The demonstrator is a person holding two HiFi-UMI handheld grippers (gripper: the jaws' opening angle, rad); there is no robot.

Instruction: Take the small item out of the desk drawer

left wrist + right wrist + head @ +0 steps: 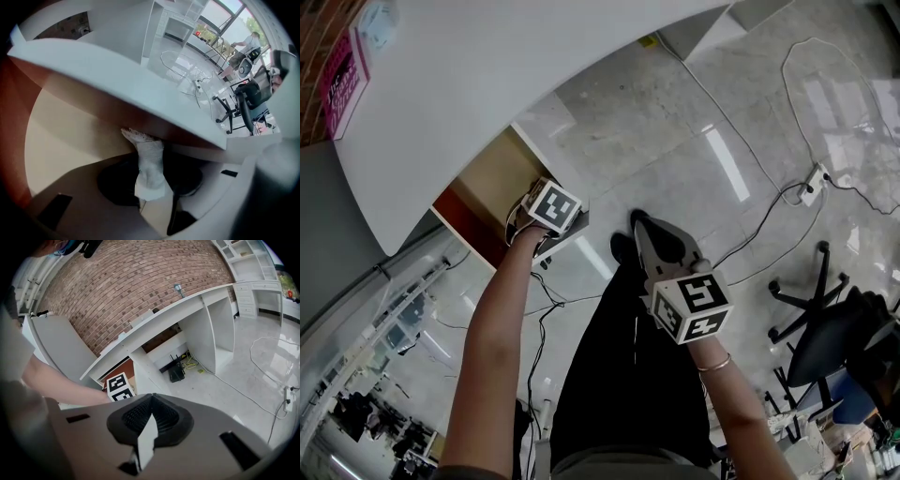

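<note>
A white desk [459, 94] fills the upper left of the head view, with its drawer [492, 178] pulled open and showing a tan inside. My left gripper [151, 161] reaches into the drawer; from above only its marker cube [553, 206] shows. Between its dark pads stands a small white crumpled item [149, 159], touched on both sides, its top near the desk's underside. My right gripper [643, 225] hangs over the floor beside the person's leg, jaws shut and holding nothing [151, 399].
A pink box [342, 80] sits on the desk's far left. Cables and a power strip [814, 180] lie on the glossy floor at right. A black office chair [825, 328] stands at the lower right. The drawer's red-brown front [473, 225] juts out toward the legs.
</note>
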